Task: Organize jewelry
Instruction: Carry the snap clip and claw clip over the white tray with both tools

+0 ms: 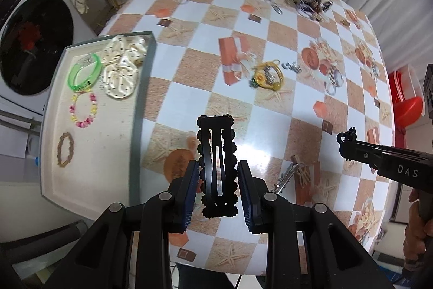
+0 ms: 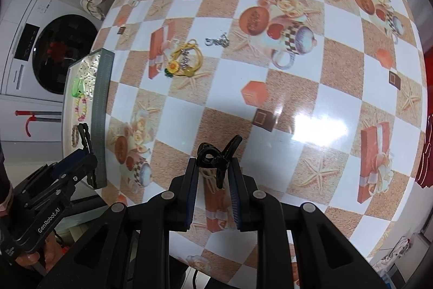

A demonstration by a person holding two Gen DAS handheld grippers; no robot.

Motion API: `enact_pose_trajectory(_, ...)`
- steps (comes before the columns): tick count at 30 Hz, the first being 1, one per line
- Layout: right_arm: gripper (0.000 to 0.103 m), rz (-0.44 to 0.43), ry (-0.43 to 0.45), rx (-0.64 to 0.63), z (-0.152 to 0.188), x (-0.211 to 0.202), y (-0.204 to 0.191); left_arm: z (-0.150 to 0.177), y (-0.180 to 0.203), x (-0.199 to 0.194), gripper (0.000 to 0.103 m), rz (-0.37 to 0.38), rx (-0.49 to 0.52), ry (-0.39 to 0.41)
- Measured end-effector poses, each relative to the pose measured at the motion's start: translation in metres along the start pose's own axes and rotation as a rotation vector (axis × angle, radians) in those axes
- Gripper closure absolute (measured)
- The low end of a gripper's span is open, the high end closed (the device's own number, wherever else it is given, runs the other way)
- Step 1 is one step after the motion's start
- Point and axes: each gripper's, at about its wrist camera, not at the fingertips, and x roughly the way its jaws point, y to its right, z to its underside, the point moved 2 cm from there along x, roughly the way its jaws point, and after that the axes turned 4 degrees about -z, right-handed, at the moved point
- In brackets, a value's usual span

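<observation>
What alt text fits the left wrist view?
The left tool grips a black scalloped hair clip above a checkered tablecloth. A tray at left holds bracelets and a scrunchie; the right tool enters from the right.

Black scalloped snap clip point(image 1: 217, 167) upright above table; small black claw clip point(image 2: 216, 157) likewise raised.
</observation>
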Motion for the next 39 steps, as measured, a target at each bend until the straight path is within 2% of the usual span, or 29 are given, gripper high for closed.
enact_pose_trajectory(8, 0.079, -0.009, 0.037, 0.030, -0.003, 0.000, -0.030, 0.000, -0.032, -0.005, 0.068, 0.022, 0.030, 0.006)
enact_pose_trajectory(17, 0.079, 0.015, 0.088, 0.042, 0.002, 0.010, -0.085, 0.007, -0.094, -0.008, 0.068, 0.050, 0.055, 0.024)
enact_pose_trajectory(23, 0.079, 0.015, 0.088, 0.009, 0.003, 0.026, -0.131, 0.017, -0.148, -0.008, 0.068, 0.033, 0.001, 0.027)
enact_pose_trajectory(31, 0.079, 0.002, 0.040, -0.094, 0.000, 0.055, -0.191, 0.029, -0.210, 0.001, 0.068, -0.006, -0.107, 0.021)
enact_pose_trajectory(39, 0.079, 0.003, -0.020, -0.178, -0.005, 0.087, -0.235, 0.044, -0.243, 0.024, 0.068, -0.020, -0.173, -0.023)
